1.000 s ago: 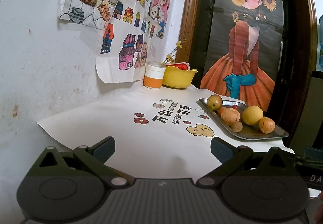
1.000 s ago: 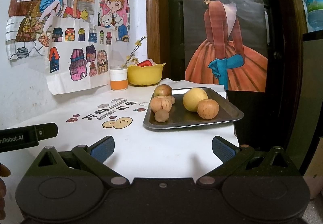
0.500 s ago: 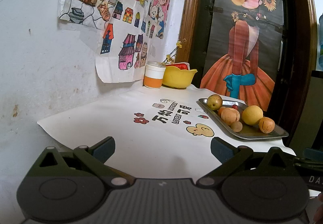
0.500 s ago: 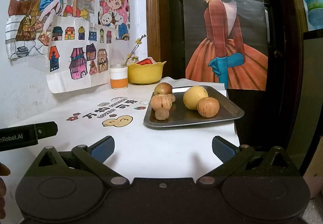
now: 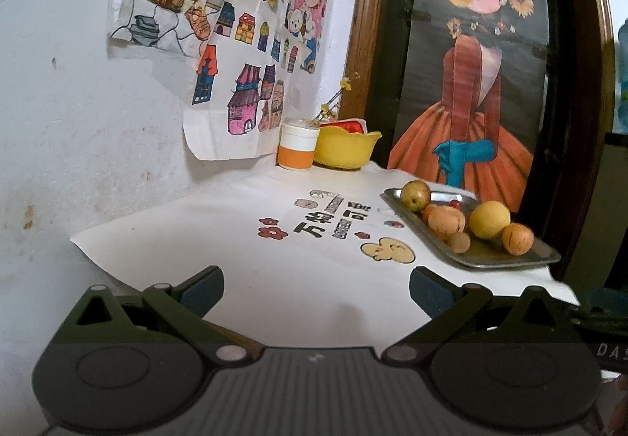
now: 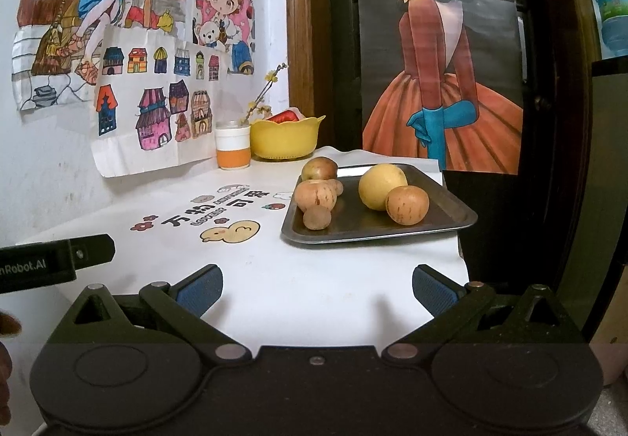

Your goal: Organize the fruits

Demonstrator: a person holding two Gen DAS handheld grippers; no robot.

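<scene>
A metal tray (image 6: 451, 224) (image 5: 506, 261) on the white table holds several fruits: a yellow round one (image 6: 381, 186) (image 5: 489, 219), a speckled orange one (image 6: 407, 205) (image 5: 517, 238), a lobed tan one (image 6: 315, 195) (image 5: 446, 221), a small brown one (image 6: 317, 217) (image 5: 459, 242) and a green-brown one (image 6: 319, 168) (image 5: 415, 194). A yellow bowl (image 6: 285, 138) (image 5: 347, 146) with something red inside stands at the back. My right gripper (image 6: 316, 289) is open and empty, short of the tray. My left gripper (image 5: 316, 289) is open and empty over the table's left part.
An orange-and-white cup (image 6: 233, 144) (image 5: 297, 143) with a twig stands beside the bowl. Drawings hang on the left wall (image 5: 78, 122). A dark doorway with a poster (image 6: 443, 83) lies behind. The table edge drops off right of the tray. The left gripper's body (image 6: 55, 263) shows in the right view.
The right gripper has crept slightly forward toward the tray. The left gripper has hardly moved. Both stay open.
</scene>
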